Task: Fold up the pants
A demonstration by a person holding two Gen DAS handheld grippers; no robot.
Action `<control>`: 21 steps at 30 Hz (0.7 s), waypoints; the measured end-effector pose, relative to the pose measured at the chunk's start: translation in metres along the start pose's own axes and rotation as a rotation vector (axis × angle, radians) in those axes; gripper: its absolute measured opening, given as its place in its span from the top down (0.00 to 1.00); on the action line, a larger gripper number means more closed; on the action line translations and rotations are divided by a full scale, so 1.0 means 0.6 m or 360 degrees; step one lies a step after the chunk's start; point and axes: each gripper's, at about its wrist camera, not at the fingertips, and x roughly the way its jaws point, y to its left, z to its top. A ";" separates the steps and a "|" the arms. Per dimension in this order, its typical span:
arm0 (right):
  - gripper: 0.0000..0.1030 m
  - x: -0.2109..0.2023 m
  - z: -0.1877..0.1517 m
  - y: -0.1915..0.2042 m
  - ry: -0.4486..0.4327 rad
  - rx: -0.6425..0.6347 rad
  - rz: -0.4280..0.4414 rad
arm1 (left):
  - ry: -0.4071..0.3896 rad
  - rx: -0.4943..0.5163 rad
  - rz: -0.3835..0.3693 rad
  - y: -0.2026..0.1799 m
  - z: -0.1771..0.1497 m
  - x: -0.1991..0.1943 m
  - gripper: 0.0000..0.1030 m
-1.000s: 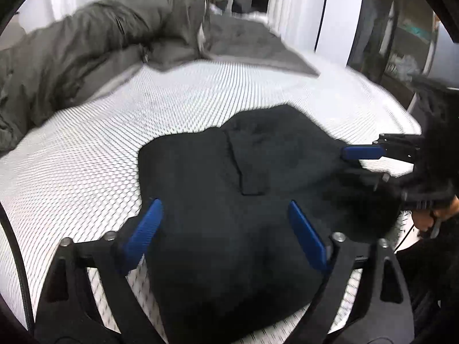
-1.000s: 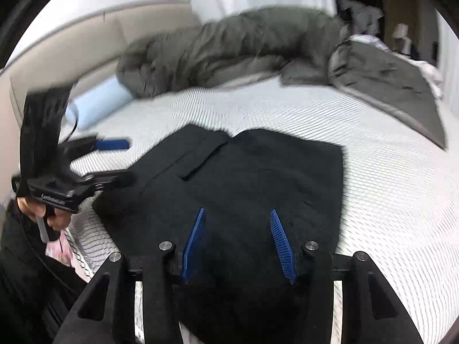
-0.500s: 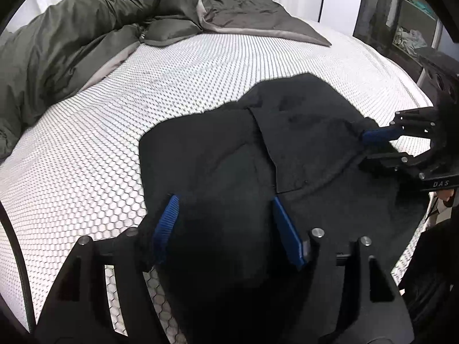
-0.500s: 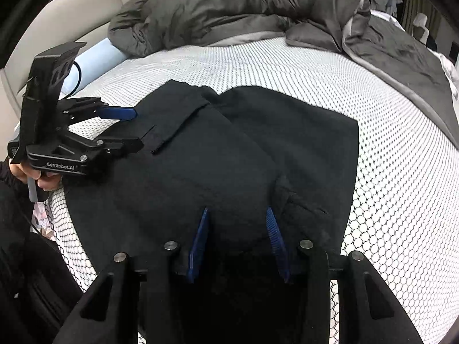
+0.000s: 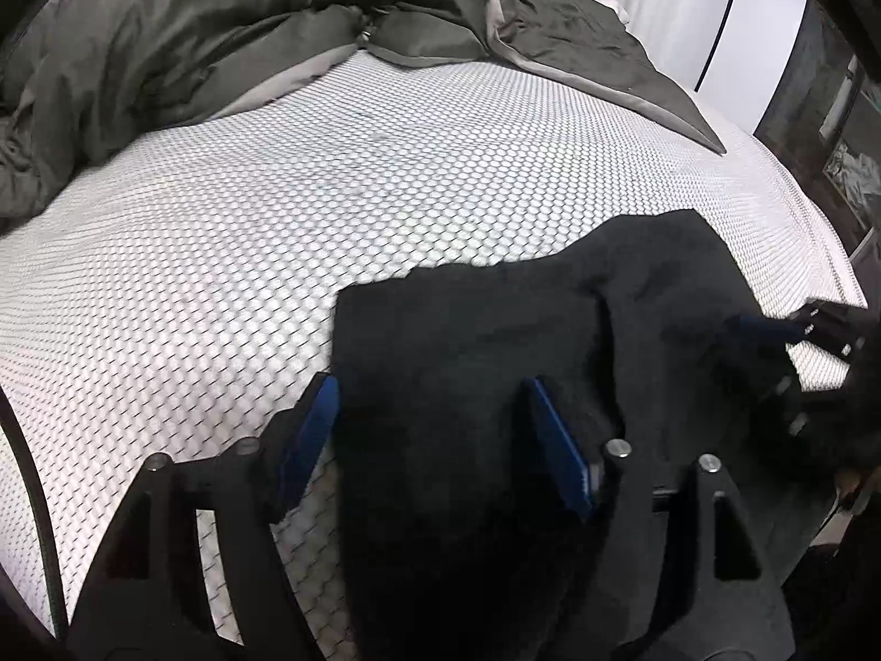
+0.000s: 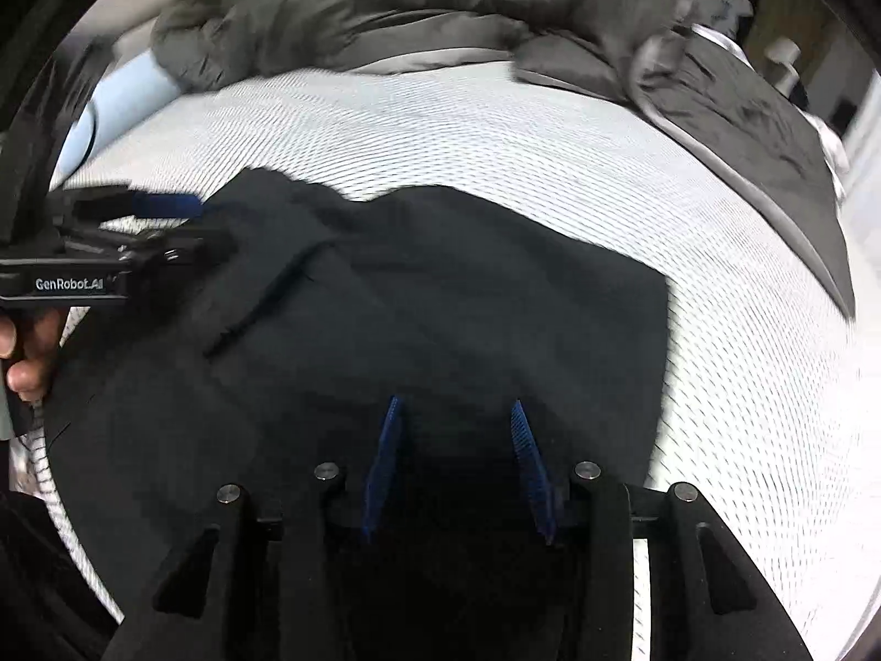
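- Lying in a dark folded stack on the white bed (image 5: 220, 220): the pants (image 5: 495, 341), filling the lower middle of both views, with a grey duvet (image 5: 165, 27) bunched well apart along the top of the frame.
- Straddling the near left edge of the stack: the left gripper (image 5: 440, 429), fingers having just been opening, standing wide with black cloth between them and no clear pinch showing.
- Reaching in at the near right part of the stack: the right gripper (image 6: 457, 457), fingers having just been closing to a middling gap with cloth between them; not telling from the dark fabric whether the pads are pressing.
- Judging the step as setting down a fold and letting go, or regripping for the next one.
- Doing it well:
  - easing both sides down together, keeping the near edge straight;
  - opening fully before pulling away, avoiding dragging the top layer;
  - smoothing the loose flap in the left centre of the right view;
  - keeping the stack clear of the bed's edge at the lower left of that view.
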 end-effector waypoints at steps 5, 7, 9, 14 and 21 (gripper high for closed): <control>0.46 -0.060 -0.066 -0.107 -0.0162 0.0370 0.0302 | -0.0009 -0.0182 -0.0147 0.043 -0.038 -0.049 0.32; 0.46 -0.071 -0.094 -0.146 -0.0196 0.0549 0.0363 | -0.0001 -0.0302 -0.0238 0.064 -0.063 -0.062 0.32; 0.45 -0.068 -0.119 -0.170 -0.0179 0.0705 0.0449 | 0.0025 -0.0350 -0.0275 0.073 -0.076 -0.057 0.32; 0.37 -0.027 -0.112 -0.172 -0.0048 0.0770 0.0562 | 0.0034 -0.0352 -0.0365 0.076 -0.078 -0.031 0.55; 0.72 -0.016 -0.051 -0.149 -0.0182 0.0621 0.0405 | -0.0008 -0.0420 -0.0285 0.075 -0.046 -0.006 0.63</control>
